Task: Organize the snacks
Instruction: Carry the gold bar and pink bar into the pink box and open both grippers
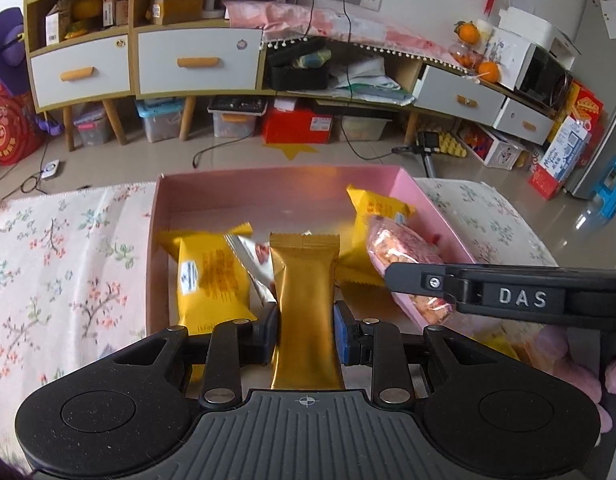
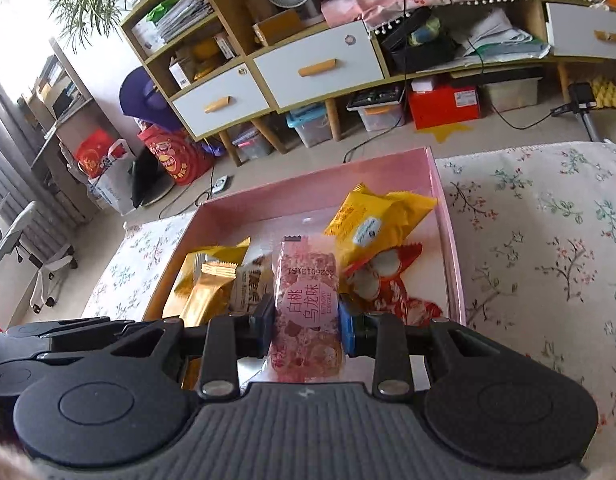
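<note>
The left hand-held gripper (image 1: 305, 334) is clamped on a gold wrapped bar (image 1: 303, 300); the right hand-held gripper (image 2: 305, 328) is clamped on a pink printed snack pack (image 2: 305, 312). Both packs hang over the near part of the pink box (image 1: 279, 184), which sits on the flower-patterned counter (image 1: 47, 260).

Procedure, as judged from this position:
1. Lower each pack until it is just above the box floor before letting go.
2. Aim for bare floor between the yellow pouches (image 1: 211, 276).
3. Keep the two grippers apart; they stand close together here.
</note>
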`<state>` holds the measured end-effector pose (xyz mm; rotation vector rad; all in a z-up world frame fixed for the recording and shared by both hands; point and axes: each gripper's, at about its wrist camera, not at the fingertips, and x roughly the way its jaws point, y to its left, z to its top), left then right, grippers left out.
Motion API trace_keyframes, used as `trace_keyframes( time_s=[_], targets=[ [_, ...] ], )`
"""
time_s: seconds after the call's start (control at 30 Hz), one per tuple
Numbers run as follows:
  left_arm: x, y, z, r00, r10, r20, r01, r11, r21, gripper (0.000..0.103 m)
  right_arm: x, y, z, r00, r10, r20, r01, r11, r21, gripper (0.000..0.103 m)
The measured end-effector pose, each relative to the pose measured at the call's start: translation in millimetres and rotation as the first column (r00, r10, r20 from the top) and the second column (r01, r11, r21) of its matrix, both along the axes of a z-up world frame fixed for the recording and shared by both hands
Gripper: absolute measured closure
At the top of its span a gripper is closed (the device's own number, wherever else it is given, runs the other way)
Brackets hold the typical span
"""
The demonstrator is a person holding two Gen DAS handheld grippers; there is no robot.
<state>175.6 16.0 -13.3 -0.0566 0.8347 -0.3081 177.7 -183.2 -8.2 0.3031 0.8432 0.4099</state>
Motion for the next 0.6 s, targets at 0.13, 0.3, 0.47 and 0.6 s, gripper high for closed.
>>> trace_keyframes(
  time_s=[0.13,0.3,0.47,0.6],
  targets=[
    [12.7,-1.0,-3.2,1.0,0.015,0.016,-0.015,1.0,0.019,0.077,3.1,2.2,0.9,1.0,-0.009,0.028,0.01,1.0,-0.019,0.074],
    [24.1,0.0,-14.0,0.998,0.04,0.039,-0.04,0.999,0.019,0.077,5.9,7.8,-2.4,0.998,-0.009,0.067,0.015,0.996,-0.083,0.074],
    [23.1,-1.7,-22.8,0.999,0.032,0.025,-0.032,0.999,-0.001,0.078,7.7,9.0,-5.2,0.997,0.003,0.078,0.007,0.993,-0.117,0.074],
    [16.7,-5.8,-25.3,1.0,0.01,0.03,-0.01,1.0,0.002,0.08,7.4,7.0,-3.6,0.997,0.005,0.08,0.005,0.991,-0.13,0.074]
  ],
)
